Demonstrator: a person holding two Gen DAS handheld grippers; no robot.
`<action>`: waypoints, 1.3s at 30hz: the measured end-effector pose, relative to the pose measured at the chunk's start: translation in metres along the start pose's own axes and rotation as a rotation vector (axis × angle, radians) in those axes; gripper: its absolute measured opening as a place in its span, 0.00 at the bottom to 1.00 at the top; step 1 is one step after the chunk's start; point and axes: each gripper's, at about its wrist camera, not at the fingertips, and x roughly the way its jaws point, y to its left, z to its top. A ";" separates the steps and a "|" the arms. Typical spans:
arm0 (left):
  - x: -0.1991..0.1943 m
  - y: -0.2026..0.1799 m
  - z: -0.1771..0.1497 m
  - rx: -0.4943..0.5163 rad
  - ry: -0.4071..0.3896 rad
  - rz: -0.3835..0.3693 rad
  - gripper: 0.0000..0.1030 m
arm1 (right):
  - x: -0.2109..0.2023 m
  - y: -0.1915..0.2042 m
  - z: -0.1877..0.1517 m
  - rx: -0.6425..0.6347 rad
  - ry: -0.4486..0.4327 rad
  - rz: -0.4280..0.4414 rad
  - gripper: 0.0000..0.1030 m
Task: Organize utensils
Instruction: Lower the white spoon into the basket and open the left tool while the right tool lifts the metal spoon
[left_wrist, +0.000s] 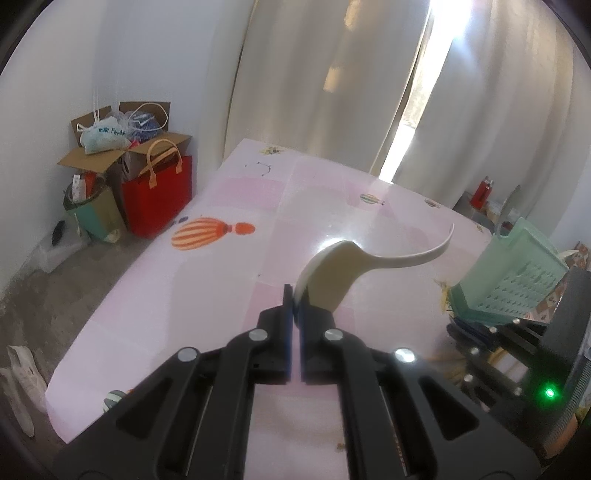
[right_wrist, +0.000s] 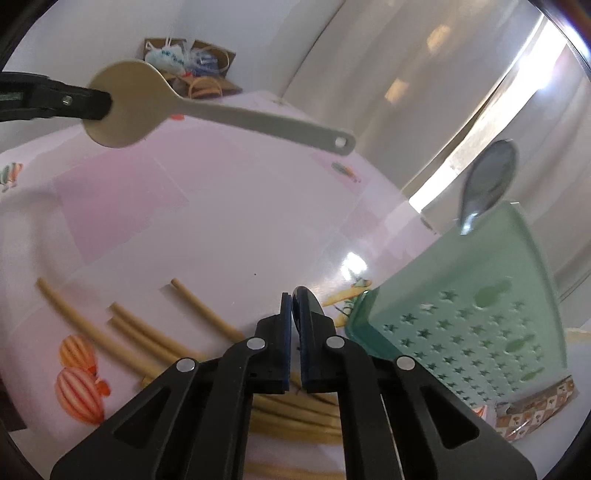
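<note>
My left gripper (left_wrist: 294, 301) is shut on the bowl of a cream plastic spoon (left_wrist: 343, 271), held above the pink table with its handle pointing right. The spoon shows in the right wrist view (right_wrist: 155, 103) at upper left, clamped by the left gripper (right_wrist: 99, 101). My right gripper (right_wrist: 294, 301) is shut on a dark thin utensil end (right_wrist: 308, 301). A tilted green perforated basket (right_wrist: 476, 299) is just right of it, with a metal spoon (right_wrist: 487, 181) sticking up behind its far rim. The basket also shows at the right of the left wrist view (left_wrist: 517, 273).
Several tan tubes (right_wrist: 147, 332) lie on the pink balloon-print tablecloth (left_wrist: 229, 236) under and left of my right gripper. A red bag (left_wrist: 159, 192) and cardboard boxes (left_wrist: 110, 155) stand on the floor beyond the table's left edge. White curtains (left_wrist: 332, 74) hang behind.
</note>
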 end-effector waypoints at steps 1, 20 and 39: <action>-0.002 -0.002 0.001 0.003 -0.005 0.002 0.01 | -0.006 -0.003 -0.001 0.013 -0.015 0.004 0.03; -0.086 -0.079 0.034 0.201 -0.242 -0.056 0.01 | -0.107 -0.130 -0.048 0.380 -0.228 0.032 0.02; -0.044 -0.250 0.008 1.238 -0.503 0.426 0.01 | -0.121 -0.208 -0.087 0.651 -0.308 0.052 0.02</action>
